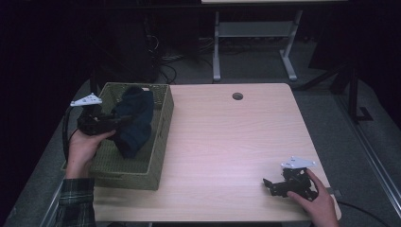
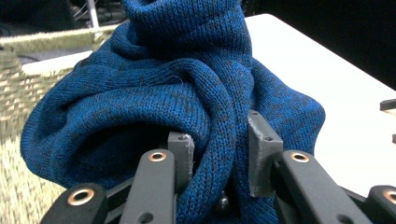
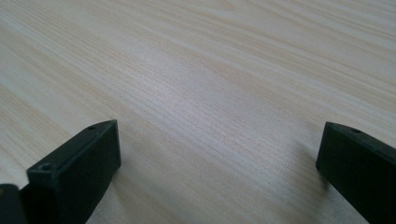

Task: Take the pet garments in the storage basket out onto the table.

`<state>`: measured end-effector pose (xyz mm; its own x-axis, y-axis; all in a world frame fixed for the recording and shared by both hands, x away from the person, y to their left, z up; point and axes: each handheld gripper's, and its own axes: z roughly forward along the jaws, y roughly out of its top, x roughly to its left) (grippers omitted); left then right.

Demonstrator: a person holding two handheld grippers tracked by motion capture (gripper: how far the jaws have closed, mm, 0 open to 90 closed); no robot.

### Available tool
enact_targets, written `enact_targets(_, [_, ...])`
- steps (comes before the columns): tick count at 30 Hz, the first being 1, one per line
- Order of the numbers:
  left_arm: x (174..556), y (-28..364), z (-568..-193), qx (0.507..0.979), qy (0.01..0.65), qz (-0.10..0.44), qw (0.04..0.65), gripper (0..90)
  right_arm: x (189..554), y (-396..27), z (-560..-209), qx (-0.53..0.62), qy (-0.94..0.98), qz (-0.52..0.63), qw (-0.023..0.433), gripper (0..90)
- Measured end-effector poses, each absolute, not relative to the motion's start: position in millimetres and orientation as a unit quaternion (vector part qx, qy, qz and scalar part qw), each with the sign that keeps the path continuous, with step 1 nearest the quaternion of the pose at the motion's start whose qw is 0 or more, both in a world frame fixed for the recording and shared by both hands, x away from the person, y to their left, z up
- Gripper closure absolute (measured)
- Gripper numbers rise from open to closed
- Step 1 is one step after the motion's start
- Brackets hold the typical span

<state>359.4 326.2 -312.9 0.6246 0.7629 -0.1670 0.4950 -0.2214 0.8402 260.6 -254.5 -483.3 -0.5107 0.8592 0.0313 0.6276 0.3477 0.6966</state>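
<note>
The left gripper (image 2: 219, 154) is clenched on a fold of a blue knit (image 2: 187, 93): in the left gripper view its two grey pads (image 2: 261, 154) pinch a thick rolled ridge of the wool from either side, and the rest of the cloth bulges up and around the jaws in loose twisted folds. In the high view the same left gripper (image 1: 124, 119) lies roughly level, held in the person's left hand (image 1: 85, 146), its jaws pointing to the right into the dark bundle of the knit (image 1: 135, 123). The knit hangs over the inside of a green woven basket (image 1: 161, 142), its lower end down within the basket walls and its upper end near the far rim. The basket stands on the left part of a pale wooden table (image 1: 227, 142), with its left side reaching past the table edge. The right gripper (image 1: 268, 185) rests low on the table near the front right corner, well apart from the basket, under the person's right hand (image 1: 317, 201). Its jaws are released: in the right gripper view they stand wide apart with bare wood grain of the table (image 3: 210, 93) between them.
</note>
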Motion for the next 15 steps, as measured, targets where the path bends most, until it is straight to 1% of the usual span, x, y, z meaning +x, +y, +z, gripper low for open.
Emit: enact_targets(15, [361, 286, -287, 0.779, 0.358, 0.138, 0.496, 67.5, 261, -255, -483, 0.463, 0.802, 0.334, 0.174, 0.0])
